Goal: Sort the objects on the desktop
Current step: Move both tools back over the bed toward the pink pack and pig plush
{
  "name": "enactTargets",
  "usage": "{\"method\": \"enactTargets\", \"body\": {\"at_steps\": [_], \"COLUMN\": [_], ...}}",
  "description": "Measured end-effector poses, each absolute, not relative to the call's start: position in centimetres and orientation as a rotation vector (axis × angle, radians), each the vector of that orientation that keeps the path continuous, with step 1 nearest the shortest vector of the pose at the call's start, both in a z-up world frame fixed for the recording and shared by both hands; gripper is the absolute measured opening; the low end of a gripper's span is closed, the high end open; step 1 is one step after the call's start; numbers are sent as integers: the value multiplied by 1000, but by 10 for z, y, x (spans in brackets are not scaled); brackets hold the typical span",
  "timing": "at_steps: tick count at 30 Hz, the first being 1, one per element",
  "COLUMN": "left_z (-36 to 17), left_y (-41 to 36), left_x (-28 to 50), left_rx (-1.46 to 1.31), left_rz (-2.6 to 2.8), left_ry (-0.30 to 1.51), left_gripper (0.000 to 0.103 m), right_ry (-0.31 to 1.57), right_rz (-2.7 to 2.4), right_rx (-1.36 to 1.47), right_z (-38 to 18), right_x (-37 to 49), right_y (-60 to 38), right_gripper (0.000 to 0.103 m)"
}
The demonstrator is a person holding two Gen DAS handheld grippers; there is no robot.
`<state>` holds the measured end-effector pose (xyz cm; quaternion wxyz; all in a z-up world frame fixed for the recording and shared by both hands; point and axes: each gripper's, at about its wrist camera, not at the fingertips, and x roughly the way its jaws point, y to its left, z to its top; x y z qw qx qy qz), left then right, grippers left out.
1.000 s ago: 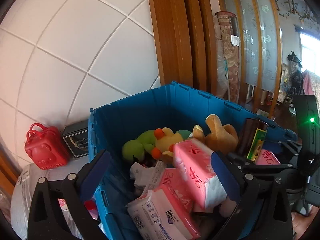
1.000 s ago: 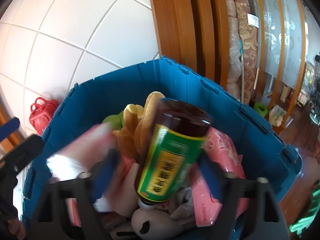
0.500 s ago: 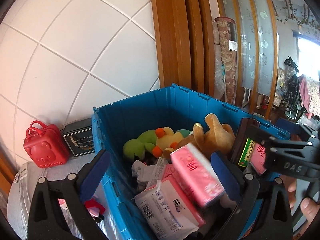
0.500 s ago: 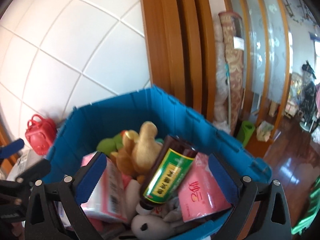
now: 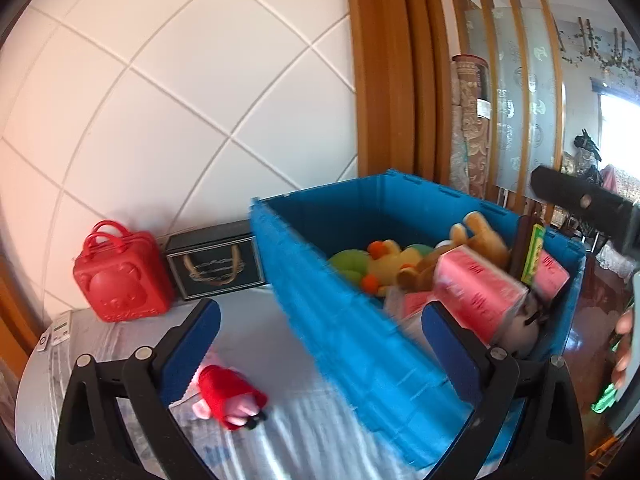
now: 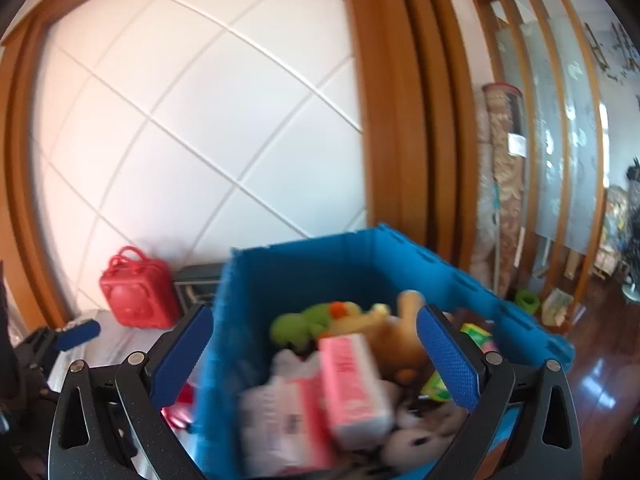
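Both the left gripper [image 5: 320, 334] and right gripper [image 6: 314, 338] stand spread and empty; the right jaws have just been opening above the blue crate [image 5: 340, 320], a red plush toy [image 5: 230, 400] beside it.

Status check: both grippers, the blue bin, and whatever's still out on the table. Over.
Left gripper open, empty. Right gripper open, empty. Blue bin packed. Red plush toy loose on table, path unobstructed.

Blue crate [image 5: 360, 300] heaped full, bare tabletop [image 5: 280, 352] left of it, red plush toy [image 5: 230, 402] lying there
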<state>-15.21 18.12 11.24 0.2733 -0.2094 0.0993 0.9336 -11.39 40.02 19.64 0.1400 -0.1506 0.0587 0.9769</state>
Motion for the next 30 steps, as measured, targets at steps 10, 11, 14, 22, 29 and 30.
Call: {"method": "enactTargets", "body": {"at_steps": [10,11,14,22,29,30], "left_z": [57,51,33,-19,-67,-72], "left_y": [34,20,-14,-66,-72,-71], "left_x": [-213,-220,-236,-276,-330,-337], "left_rx": [-770,-801,-878,-1106,-1342,-1366], "left_rz": [2638,2652,2677,2707,2679,2675], "left_ry": [313,315,320,279,199,194], "left_gripper": [102,102,102,102,102,102], "right_ry": [184,188,189,158,91,83], "right_rz": [2889,2892,2893,2846,2743,2725], "right_rx": [-514,-530,-601,-900,-1243,-1291], "right_z": [177,173,154,85,14,4], "right_x": [-158,-162,-184,-253,-329,-341], "right_y": [275,266,237,203,196,197], "right_gripper": [103,103,103,103,103,103]}}
